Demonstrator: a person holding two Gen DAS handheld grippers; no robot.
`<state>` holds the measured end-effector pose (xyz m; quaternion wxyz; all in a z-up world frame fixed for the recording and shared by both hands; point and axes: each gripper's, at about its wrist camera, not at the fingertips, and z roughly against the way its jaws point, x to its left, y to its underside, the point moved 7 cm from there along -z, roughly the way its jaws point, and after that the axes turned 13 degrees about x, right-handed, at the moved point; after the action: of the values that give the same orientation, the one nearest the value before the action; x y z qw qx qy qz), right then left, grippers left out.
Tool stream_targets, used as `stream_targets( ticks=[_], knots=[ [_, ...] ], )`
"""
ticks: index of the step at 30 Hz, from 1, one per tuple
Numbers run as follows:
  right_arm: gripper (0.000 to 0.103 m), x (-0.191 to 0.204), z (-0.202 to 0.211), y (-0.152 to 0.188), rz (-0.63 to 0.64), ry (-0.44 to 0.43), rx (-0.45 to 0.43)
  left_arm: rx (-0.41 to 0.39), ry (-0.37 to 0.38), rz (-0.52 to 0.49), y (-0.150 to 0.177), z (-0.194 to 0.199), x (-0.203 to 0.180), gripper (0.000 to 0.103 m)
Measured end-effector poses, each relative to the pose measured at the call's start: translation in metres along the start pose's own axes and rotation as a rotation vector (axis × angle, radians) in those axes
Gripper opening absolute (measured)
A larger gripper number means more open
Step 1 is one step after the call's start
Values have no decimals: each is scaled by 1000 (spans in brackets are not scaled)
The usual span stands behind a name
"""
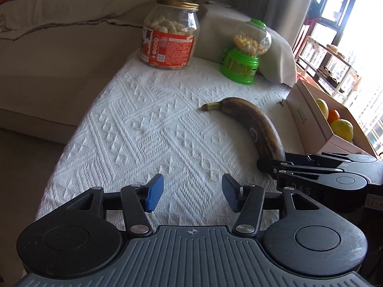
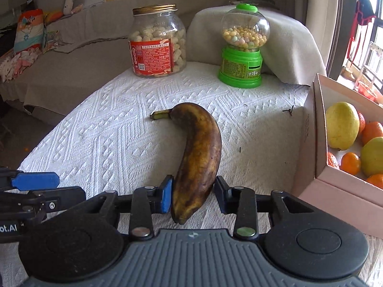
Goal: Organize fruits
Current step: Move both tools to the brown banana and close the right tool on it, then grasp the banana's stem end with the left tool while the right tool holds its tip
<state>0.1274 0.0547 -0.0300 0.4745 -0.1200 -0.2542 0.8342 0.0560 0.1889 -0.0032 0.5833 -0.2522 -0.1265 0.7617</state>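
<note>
**Right jaws around the banana's near end, left jaws wide over the cloth**

My right gripper (image 2: 194, 195) has the banana (image 2: 197, 157) between its jaws. The left pad presses on the fruit's near end and the right pad sits tight against its other side, so I count it gripped. The banana is dark brown, nearly black in patches, and lies on the white textured cloth (image 2: 107, 131) that covers the counter. Its stem points away and to the left, and its body curves back toward me.

My left gripper (image 1: 192, 195) hangs over bare cloth with its jaws wide apart and nothing between them. From that side I see the banana (image 1: 253, 122) to the right, with the right gripper (image 1: 270, 165) reaching in over its near tip.

A pink open box (image 2: 318, 167) stands at the right edge of the counter, just beside the banana. In it lie a lemon (image 2: 342, 125), a second yellow-green fruit and several oranges (image 2: 350, 163).

At the far end of the cloth stand a jar (image 2: 158, 43) with a gold lid and red label, and a green candy dispenser (image 2: 241, 47) with a clear globe of pale sweets. Both are well apart from the banana. Behind them is a sofa (image 2: 71, 71) under a beige cover
</note>
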Motion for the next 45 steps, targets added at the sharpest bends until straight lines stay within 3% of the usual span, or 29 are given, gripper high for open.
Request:
stream_targets(
  ticks=[4, 8, 12, 13, 17, 22, 26, 30, 32, 33, 35, 36, 45],
  knots=[
    [21, -3, 22, 25, 45, -60, -10, -1, 9, -67, -3, -3, -14, 58],
    [21, -20, 45, 54, 79, -11, -37, -8, 23, -149, -5, -5, -34, 58],
    [21, -41, 53, 59, 24, -2, -31, 5, 7, -140, -8, -11, -40, 56],
    [23, -44, 56, 56, 16, -1, -43, 9, 3, -135, -8, -11, -40, 56],
    [53, -34, 59, 35, 38, -18, -85, 21, -24, -112, -7, -10, -30, 55],
    [78, -7, 41, -8, 100, -4, -107, 16, -37, -87, -4, -1, -16, 55],
    [83, 2, 6, -40, 90, 21, -46, 7, -27, -82, -1, 6, -11, 55],
    [82, 3, -30, -48, 80, 62, 20, 7, -20, -80, 1, 8, -8, 55],
    [77, 1, -38, -45, 58, 39, 38, 9, -19, -79, 2, 8, -7, 55],
    [72, -1, -38, -43, 34, 10, 31, 10, -17, -78, 2, 7, -6, 55],
    [42, -2, -32, -40, 44, 7, 23, 15, -15, -78, 2, 5, -7, 55],
    [39, -3, -27, -38, 57, 26, 22, 17, -14, -81, 2, 4, -8, 55],
    [36, -16, 14, 13, 76, -76, 51, 8, 28, -125, 4, 2, -25, 54]
  ],
)
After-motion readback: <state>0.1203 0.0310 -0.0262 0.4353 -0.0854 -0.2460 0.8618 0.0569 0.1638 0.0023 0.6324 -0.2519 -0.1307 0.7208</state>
